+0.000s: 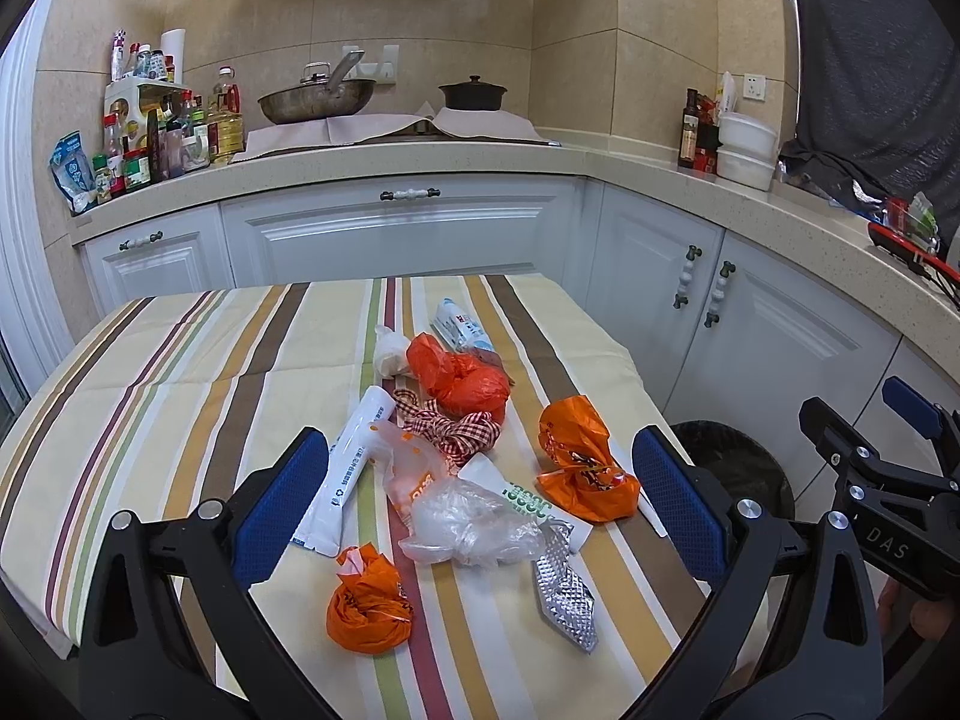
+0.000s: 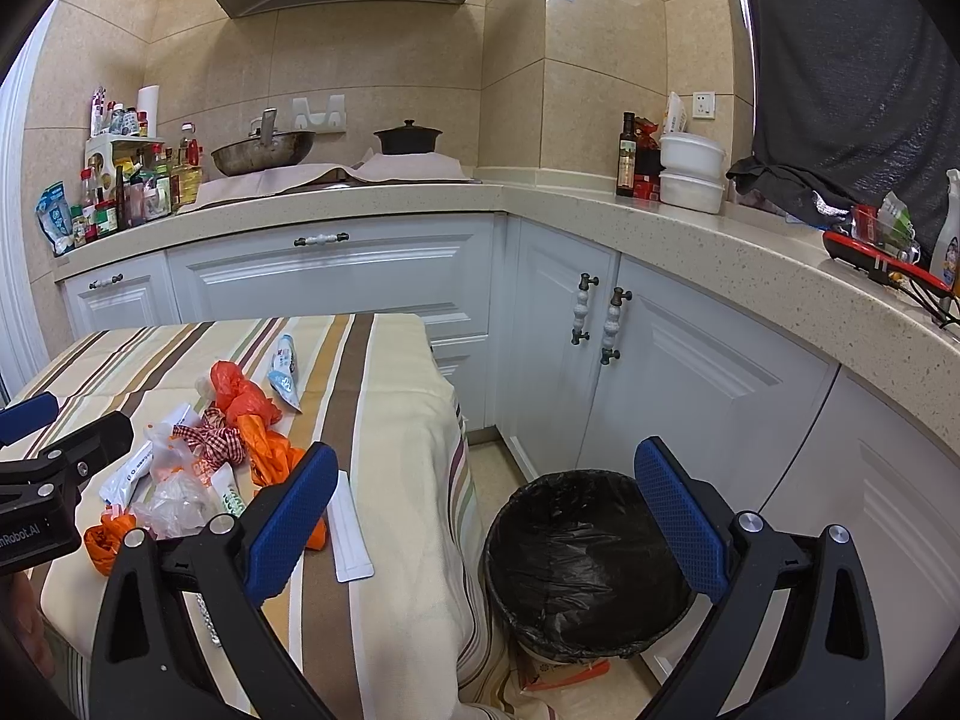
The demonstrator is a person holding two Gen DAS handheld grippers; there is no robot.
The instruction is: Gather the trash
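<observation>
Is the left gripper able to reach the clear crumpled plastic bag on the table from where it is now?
Probably yes. The left gripper is open, and the clear crumpled plastic bag lies right between and ahead of its fingers, on top of the pile. Nothing covers it, though the silver foil wrapper and white tube lie close beside it.

Left gripper point(image 1: 480, 492): black angular plastic frame showing round silver screw heads — two blue pads with a fine diamond texture.
Right gripper point(image 2: 486, 519): wearing the same black frame, silver screws and blue textured pads.
Markings: white lettering "DAS" and "nRobot.AI" showing on black housings.
Skin: bare fingers point(image 1: 918, 606) showing beside one housing.
</observation>
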